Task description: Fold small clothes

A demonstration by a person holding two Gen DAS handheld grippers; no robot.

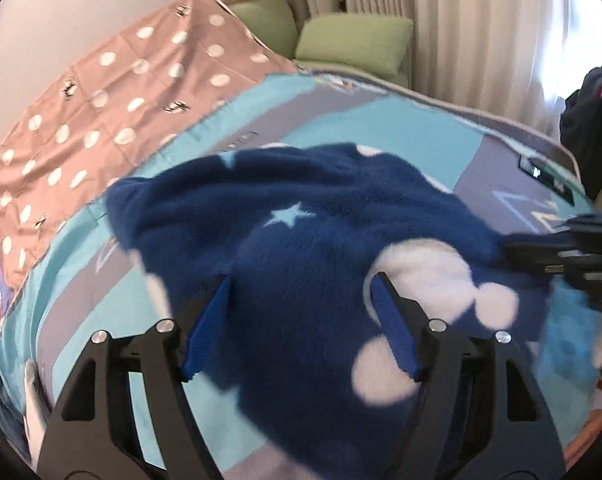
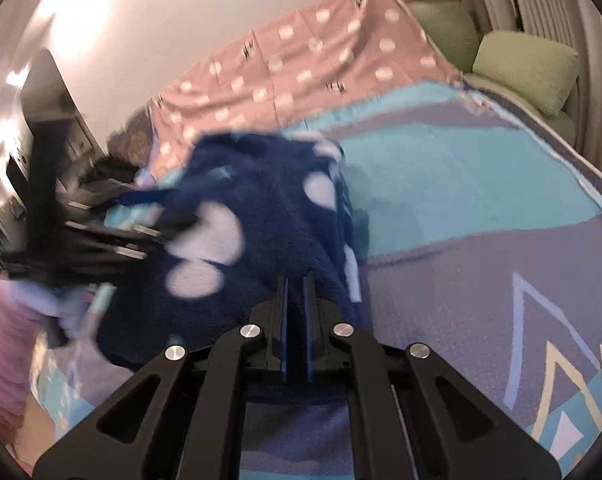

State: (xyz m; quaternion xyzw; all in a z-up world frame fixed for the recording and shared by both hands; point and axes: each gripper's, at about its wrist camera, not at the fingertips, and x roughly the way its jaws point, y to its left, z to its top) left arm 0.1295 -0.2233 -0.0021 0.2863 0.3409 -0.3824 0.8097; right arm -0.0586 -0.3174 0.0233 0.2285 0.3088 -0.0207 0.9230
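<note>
Garment: a navy fleece garment with white spots and pale stars [image 1: 301, 240] lies bunched on the turquoise-and-grey patterned blanket [image 2: 481, 184], partly lifted at its near edge.
Right gripper [image 2: 296, 280]: jaws closed, pinching a fold of the fleece's near hem.
Left gripper [image 1: 301, 284]: jaws spread wide, blue pads either side of the fleece; contact is blurred, probably none.
Open room: bare blanket stretches to the right of the garment, up to the grey border.
Edges: a pink polka-dot sheet [image 1: 113, 92] adjoins the blanket's far side; green cushions [image 1: 353, 40] sit beyond, against pleated curtains.
</note>
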